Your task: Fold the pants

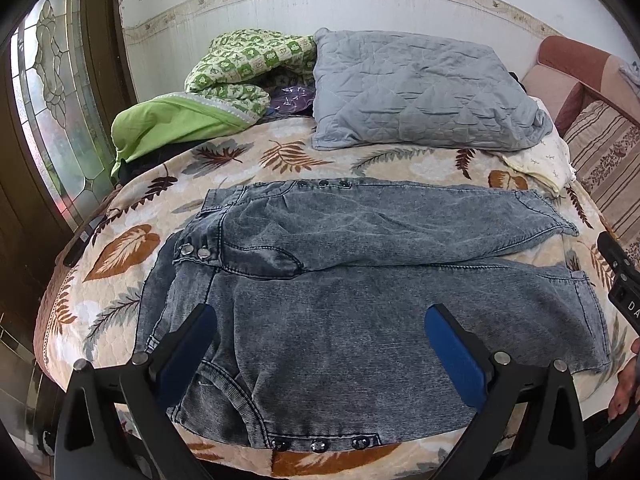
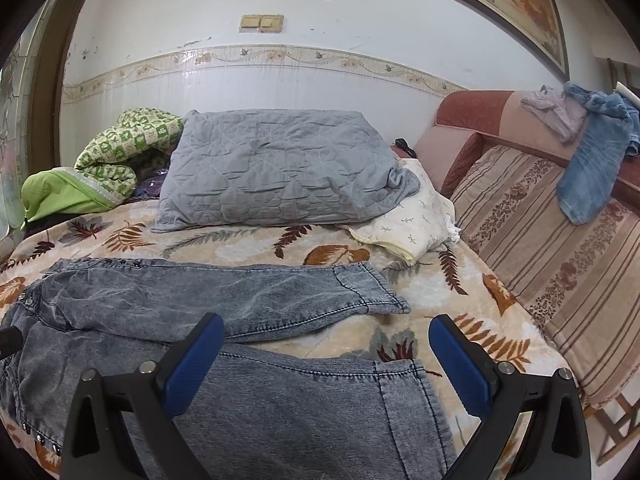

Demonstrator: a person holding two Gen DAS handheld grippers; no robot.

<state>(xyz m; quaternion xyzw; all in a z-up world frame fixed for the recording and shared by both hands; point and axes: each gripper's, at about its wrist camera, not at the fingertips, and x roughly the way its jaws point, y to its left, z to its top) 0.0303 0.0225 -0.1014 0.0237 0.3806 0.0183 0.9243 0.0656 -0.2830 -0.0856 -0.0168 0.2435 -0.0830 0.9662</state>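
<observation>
Grey-blue washed denim pants [image 1: 340,312] lie flat on the leaf-print bedspread [image 1: 120,248], waist to the left, both legs stretching right. My left gripper [image 1: 320,320] is open and empty, hovering over the near leg close to the waist. In the right wrist view the pants [image 2: 280,408] show their two leg cuffs, the far leg [image 2: 224,296] behind the near one. My right gripper [image 2: 326,328] is open and empty above the near leg's cuff end. Part of the right gripper's body shows at the right edge of the left wrist view [image 1: 620,280].
A grey quilted pillow [image 2: 276,168] and a green patterned blanket [image 2: 112,152] lie at the head of the bed. A cream cloth [image 2: 416,216] sits beside the pillow. A striped sofa [image 2: 560,272] with blue clothing [image 2: 592,160] stands to the right. A glass door [image 1: 52,120] is left.
</observation>
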